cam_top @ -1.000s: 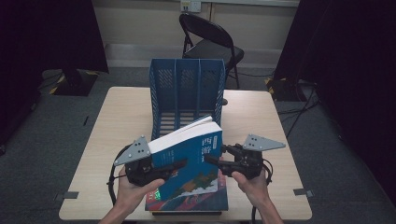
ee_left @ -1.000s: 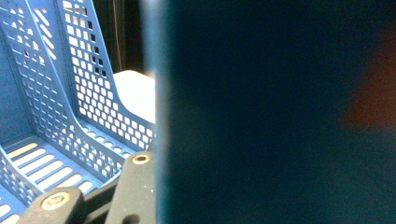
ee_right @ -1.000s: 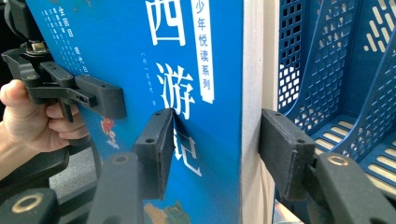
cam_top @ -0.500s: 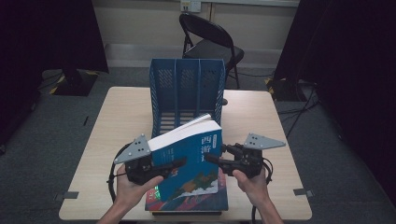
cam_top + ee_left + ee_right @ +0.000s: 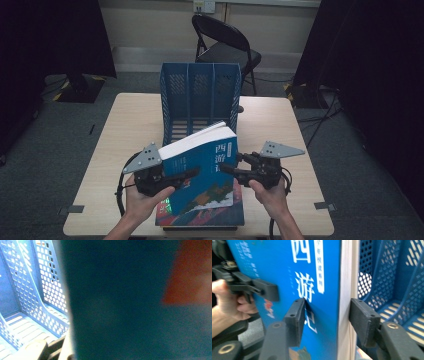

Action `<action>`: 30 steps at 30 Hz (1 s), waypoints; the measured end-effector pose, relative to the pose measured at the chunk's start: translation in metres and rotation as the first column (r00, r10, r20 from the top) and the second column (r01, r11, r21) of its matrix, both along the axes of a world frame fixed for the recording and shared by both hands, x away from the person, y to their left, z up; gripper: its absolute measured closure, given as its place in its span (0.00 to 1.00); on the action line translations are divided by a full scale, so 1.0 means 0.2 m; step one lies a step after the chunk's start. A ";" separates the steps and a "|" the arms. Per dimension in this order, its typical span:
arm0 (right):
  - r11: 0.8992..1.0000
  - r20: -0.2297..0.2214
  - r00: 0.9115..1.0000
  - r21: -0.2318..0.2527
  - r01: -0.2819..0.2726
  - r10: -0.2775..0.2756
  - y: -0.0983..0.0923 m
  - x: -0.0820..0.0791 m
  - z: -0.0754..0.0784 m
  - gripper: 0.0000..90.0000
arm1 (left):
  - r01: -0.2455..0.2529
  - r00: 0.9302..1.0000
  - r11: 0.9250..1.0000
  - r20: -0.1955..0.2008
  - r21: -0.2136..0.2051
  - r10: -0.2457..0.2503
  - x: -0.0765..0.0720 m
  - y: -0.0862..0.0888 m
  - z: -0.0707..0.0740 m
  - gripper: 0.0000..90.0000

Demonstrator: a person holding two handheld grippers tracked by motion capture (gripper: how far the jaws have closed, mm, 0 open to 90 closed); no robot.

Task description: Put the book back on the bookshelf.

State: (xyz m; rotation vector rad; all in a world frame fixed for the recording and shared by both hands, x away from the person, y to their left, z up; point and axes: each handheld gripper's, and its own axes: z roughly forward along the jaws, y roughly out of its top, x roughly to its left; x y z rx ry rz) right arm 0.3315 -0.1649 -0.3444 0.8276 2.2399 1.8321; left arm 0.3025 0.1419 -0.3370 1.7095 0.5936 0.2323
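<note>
High view: a light wooden table (image 5: 125,150) takes up the middle of the frame, with a black folding chair (image 5: 225,45) behind it at the top centre. On the table's far half stands a blue perforated file rack (image 5: 200,95) with three compartments, its open side facing the lower edge of the frame. Just below the rack, at lower centre, a thick blue book (image 5: 205,165) with white Chinese characters on its cover is held tilted up off a second, colourful book (image 5: 215,217) that lies flat near the table's near edge. The left gripper (image 5: 192,173), at lower left of the raised book, has its jaws closed on the book's left side, one black jaw lying across the cover. The right gripper (image 5: 224,167), at lower right, straddles the book's other edge. In the right gripper view the book (image 5: 312,277) stands between the two pads: the left pad rests against the cover, while the right pad stands slightly off the white page block, so these jaws have just been opening a little and are not pressing.
</note>
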 end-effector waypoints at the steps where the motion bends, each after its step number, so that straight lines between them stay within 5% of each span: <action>1: 1.000 -0.004 1.000 -0.016 -0.002 0.002 0.00 0.00 0.00 0.52 | 0.001 1.000 1.000 -0.008 0.001 -0.001 0.01 0.00 0.00 0.68; 9: 0.997 -0.027 0.999 -0.073 0.028 -0.030 -0.03 0.01 -0.05 0.44 | -0.043 0.996 0.999 -0.083 -0.024 0.041 0.04 0.08 0.00 0.68; 17: 0.994 -0.050 0.996 -0.084 0.065 -0.069 -0.09 0.02 -0.09 0.43 | -0.059 0.995 0.998 -0.081 0.000 0.059 0.02 0.16 0.02 0.68; 22: 0.992 -0.063 0.995 -0.106 0.075 -0.082 -0.11 0.01 -0.12 0.42 | -0.108 0.990 0.994 -0.096 -0.005 0.107 0.01 0.20 0.03 0.68; 30: 0.988 -0.083 0.990 -0.111 0.107 -0.116 -0.19 0.01 -0.15 0.39 | -0.113 0.985 0.993 -0.134 -0.033 0.108 0.04 0.26 0.04 0.68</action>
